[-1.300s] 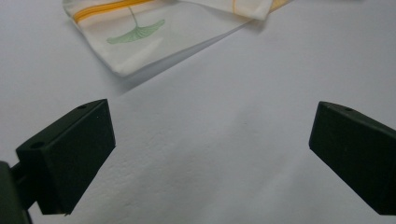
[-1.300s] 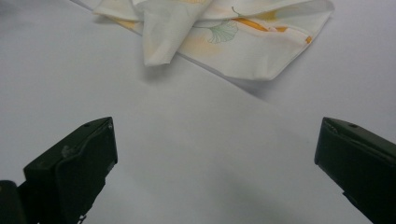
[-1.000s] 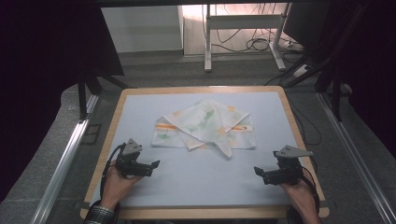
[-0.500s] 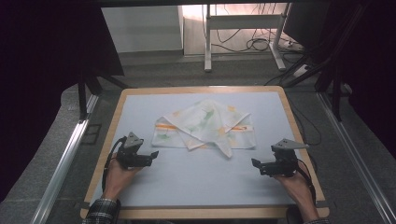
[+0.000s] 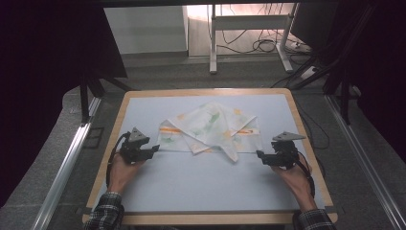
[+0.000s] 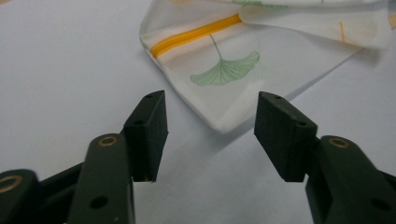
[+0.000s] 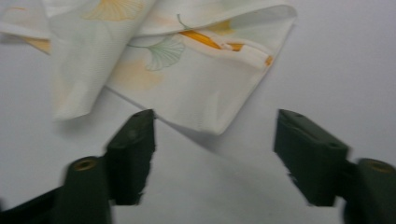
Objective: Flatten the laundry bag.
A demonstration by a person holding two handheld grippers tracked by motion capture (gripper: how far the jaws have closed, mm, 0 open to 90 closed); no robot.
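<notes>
Both grippers, left (image 5: 152,150) and right (image 5: 260,155), released, jaws just narrowing, nothing between. Cloth (image 5: 210,128) mid-frame: advise seating each near corner fully between pads before clenching.

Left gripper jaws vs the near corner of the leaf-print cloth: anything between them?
Nothing. In the left gripper view only bare white tabletop separates the left gripper, its jaws just closing with nothing between them, from the white leaf-print cloth.
</notes>
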